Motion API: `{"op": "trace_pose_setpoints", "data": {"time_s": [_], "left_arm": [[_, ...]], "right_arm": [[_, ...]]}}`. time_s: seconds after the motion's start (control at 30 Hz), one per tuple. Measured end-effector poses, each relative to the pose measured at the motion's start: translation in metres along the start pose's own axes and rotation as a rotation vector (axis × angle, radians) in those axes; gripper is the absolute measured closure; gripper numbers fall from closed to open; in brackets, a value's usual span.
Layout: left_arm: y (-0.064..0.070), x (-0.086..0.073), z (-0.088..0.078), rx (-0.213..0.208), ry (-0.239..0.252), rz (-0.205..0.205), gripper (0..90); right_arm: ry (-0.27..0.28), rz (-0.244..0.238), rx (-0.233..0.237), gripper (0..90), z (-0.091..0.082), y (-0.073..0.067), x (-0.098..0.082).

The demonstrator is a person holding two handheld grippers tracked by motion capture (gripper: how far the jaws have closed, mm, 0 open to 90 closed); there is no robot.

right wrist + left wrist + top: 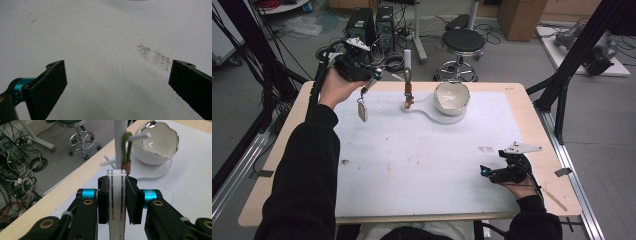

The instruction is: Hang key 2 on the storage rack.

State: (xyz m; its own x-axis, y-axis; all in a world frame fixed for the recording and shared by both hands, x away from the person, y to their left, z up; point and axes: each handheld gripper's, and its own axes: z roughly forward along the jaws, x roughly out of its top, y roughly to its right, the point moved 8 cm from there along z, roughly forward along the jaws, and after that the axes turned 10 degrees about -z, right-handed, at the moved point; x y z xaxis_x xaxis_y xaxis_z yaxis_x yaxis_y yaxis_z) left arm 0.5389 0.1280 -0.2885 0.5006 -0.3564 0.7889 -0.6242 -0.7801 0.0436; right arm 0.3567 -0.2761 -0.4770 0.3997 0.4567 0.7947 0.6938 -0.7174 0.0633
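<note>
Clear flat tag (116, 202) with thin dark lines along its edge, pinched upright between the two black fingers (103, 200) of the left gripper (117, 201), pads pressed against both faces; in the high view, a pale tag (362, 111) dangling below the left gripper (371, 84), above the far left part of the bench (277, 165). Just beyond the tag, a white post (121, 142) with short white pegs (140, 136), a green loop (126, 147) hung over one peg and ending in a brown collar (127, 166) near the post's foot. Right of the post, a white bowl (160, 143) with a chipped-looking, shiny rim, seated on a white base (432, 111) shared with the post (407, 59). White mat (422, 165) spread over most of the wooden bench, speckled with dark marks. Right gripper (484, 171) held low near the right front of the mat, well apart from the stand, fingers (46, 87) spread wide with bare mat (112, 62) between them and a patch of dark specks (155, 56) ahead. Dark sleeves (302, 175) reaching in from the near edge. Beyond the bench, a black round stool (462, 42) on a chrome wheeled foot, tangled cables (22, 167) on the grey floor, a cardboard box (522, 17)
</note>
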Motion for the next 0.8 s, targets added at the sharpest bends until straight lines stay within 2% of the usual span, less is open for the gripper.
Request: {"op": "trace_pose_setpoints", "data": {"time_s": [0.1,0.17,0.23,0.27,0.3,0.4,0.47,0.53,0.6,0.8], "left_arm": [[-0.001,0.010,0.002,0.019,0.015,0.012,74.0],[-0.002,0.017,0.002,0.032,0.073,0.008,74.0],[-0.005,0.023,0.006,0.096,0.114,0.003,73.9],[-0.007,0.024,0.009,0.116,0.112,0.005,74.0],[-0.008,0.026,0.012,0.124,0.106,-0.011,74.0],[-0.005,0.033,0.020,0.117,0.101,-0.024,74.0],[-0.001,0.039,0.024,0.102,0.111,-0.025,74.0],[0.002,0.043,0.027,0.102,0.116,-0.015,74.0],[0.003,0.048,0.030,0.100,0.132,-0.022,74.0],[-0.008,0.053,0.036,0.122,0.149,-0.058,74.0]], "right_arm": [[-0.002,0.003,0.003,0.7,0.000,-0.001,0.000],[-0.002,0.004,0.005,0.7,0.000,-0.001,0.000],[0.003,0.010,0.007,0.7,0.000,-0.002,0.001],[0.004,0.009,0.009,0.7,0.000,-0.002,0.001],[0.007,0.004,0.010,0.7,0.000,-0.002,0.001],[0.002,0.004,0.011,0.7,0.000,-0.003,0.000],[0.003,0.004,0.011,0.7,-0.001,-0.003,0.000],[0.007,0.004,0.009,0.7,-0.001,-0.003,0.000],[0.011,0.006,0.010,0.7,-0.002,-0.003,0.000],[0.013,0.013,0.005,0.7,-0.004,-0.002,-0.001]]}}
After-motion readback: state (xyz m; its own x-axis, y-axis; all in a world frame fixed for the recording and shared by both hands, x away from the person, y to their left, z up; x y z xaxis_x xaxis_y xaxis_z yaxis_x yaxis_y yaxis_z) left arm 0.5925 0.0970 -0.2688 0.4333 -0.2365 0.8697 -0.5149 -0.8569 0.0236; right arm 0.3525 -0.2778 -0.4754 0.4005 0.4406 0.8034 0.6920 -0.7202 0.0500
